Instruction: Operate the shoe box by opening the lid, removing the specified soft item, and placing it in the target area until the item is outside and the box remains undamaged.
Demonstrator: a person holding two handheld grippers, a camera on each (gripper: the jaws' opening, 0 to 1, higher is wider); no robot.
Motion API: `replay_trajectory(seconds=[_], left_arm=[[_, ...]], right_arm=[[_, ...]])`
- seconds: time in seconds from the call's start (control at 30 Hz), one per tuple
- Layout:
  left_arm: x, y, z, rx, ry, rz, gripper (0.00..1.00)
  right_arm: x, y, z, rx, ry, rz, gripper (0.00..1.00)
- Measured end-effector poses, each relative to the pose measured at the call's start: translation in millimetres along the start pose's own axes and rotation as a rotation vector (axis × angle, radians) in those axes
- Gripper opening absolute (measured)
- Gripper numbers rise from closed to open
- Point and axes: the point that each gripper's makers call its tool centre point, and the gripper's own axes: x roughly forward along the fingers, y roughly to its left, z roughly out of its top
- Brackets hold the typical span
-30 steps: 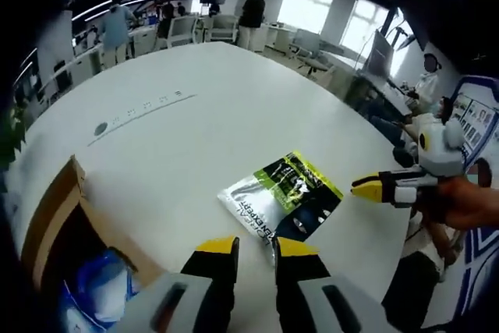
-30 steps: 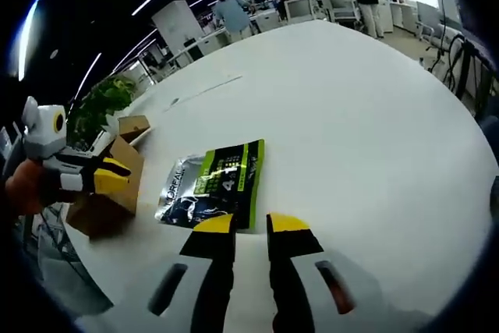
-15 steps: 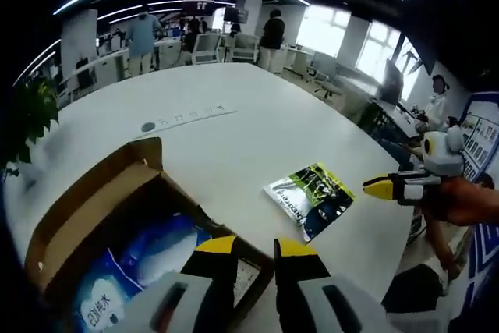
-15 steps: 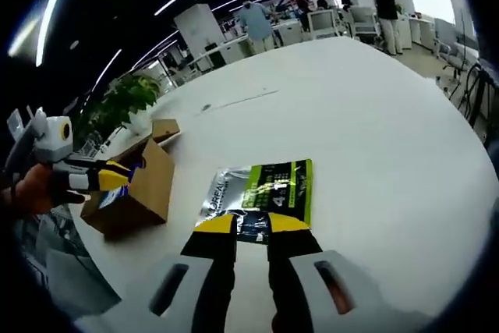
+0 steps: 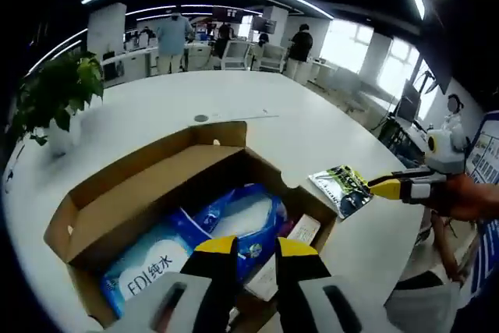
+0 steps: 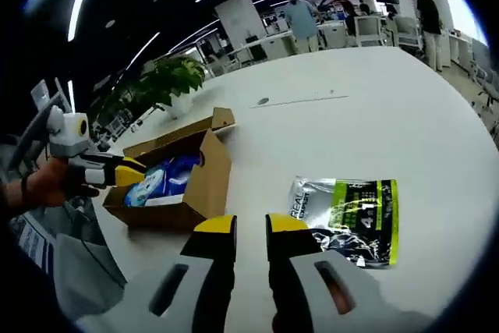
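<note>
In the left gripper view, a potted plant (image 5: 56, 97) stood at the far left of the white table (image 5: 148, 115). Next came the open cardboard shoe box (image 5: 132, 185), its lid flap folded back, with blue soft packs (image 5: 234, 224) and a white-labelled pack (image 5: 148, 267) lying inside. The left gripper (image 5: 253, 249) hovered just above the box's near edge, its yellow-tipped jaws close together with a narrow gap and nothing between them. Further right, the green-and-black foil pouch (image 5: 343, 186) lay flat on the table, outside and just beside the box's right corner. At the far right the right gripper (image 5: 383, 188) reached in, its tip near the pouch.

In the right gripper view, the left gripper (image 6: 129, 172) sat over the shoe box (image 6: 204, 185) at the left, the right gripper (image 6: 249, 228) came up centre with its jaws nearly closed and empty, and the pouch (image 6: 347, 216) lay on the table (image 6: 327, 122) to the right.

The pouch looked already placed, so the step in hand was probably either finishing or reaching for another soft pack. To do that well, the left jaws would have needed to spread before descending, come straight down inside the walls, and pinch a pack by its loose upper fold. Pressing on the thin cardboard rim or dragging a pack against a flap risked tearing the box; lifting vertically would have kept it intact.
</note>
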Motion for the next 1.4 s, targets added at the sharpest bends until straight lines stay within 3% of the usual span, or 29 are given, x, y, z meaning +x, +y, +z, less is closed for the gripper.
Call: replay_trajectory(seconds=[0.27, 0.63, 0.97, 1.4], left_arm=[[-32.1, 51.8, -16.8, -0.094, -0.034, 0.065, 0.19], [-60.7, 91.6, -43.0, -0.172, -0.051, 0.118, 0.19], [-73.1, 106.8, -53.0, -0.205, -0.071, 0.128, 0.19], [-86.9, 108.8, -62.8, -0.232, -0.09, 0.133, 0.19]], right_arm=[[29.4, 44.2, 20.2, -0.058, 0.007, 0.075, 0.13], [66.9, 96.7, 21.5, -0.112, 0.047, 0.153, 0.13], [85.6, 119.2, 23.1, -0.125, 0.067, 0.182, 0.13], [115.3, 150.3, 22.1, -0.148, 0.107, 0.232, 0.13]])
